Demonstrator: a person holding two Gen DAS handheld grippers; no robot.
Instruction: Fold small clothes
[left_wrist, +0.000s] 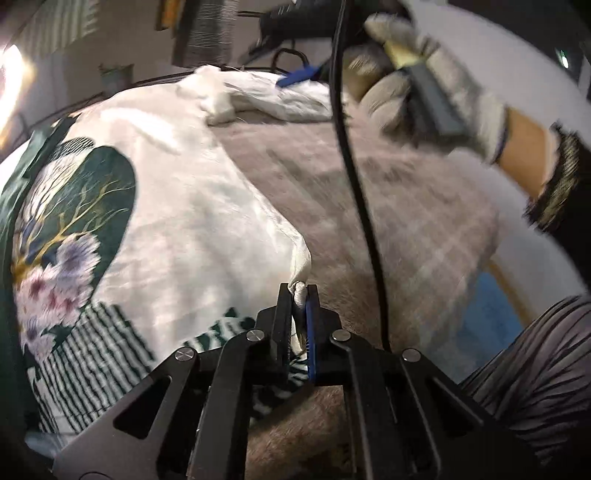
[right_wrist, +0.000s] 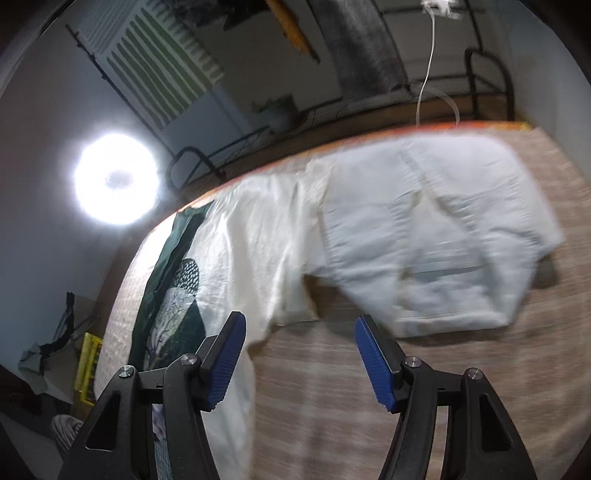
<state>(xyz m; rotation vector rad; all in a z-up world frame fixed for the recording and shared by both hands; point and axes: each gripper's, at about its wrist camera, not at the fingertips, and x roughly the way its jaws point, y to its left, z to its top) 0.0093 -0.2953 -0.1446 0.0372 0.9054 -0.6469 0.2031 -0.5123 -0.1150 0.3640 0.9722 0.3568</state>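
The cream garment (left_wrist: 192, 206) lies spread on the plaid blanket (left_wrist: 369, 206) that covers the bed, still largely unfolded. Its printed panel, dark green with pale flowers (left_wrist: 70, 236), sits on the side of the garment away from the open blanket. A second, white garment (right_wrist: 436, 236) lies on the blanket at the far end of the cream garment, overlapping or touching it; it appears bunched rather than neatly folded, though blur prevents a firm reading.

The left tool (left_wrist: 301, 291) is clenched on the near corner of the cream garment: a tuft of cream fabric is pinched between its pads and the hem rises to it. The right tool (right_wrist: 299, 354) is released, its blue pads (right_wrist: 376, 365) standing wide apart with nothing between them. It hangs above the blanket just beside the cream garment's near edge. In the left wrist view, the gloved hand (left_wrist: 417, 85) carrying the right tool is over the far end of the cream garment, near the white garment.

Judgement of progress: the task is at an early stage. One corner is secured; no fold is visible in the cream garment. A second grip point and the fold itself remain, as does any handling of the white garment.
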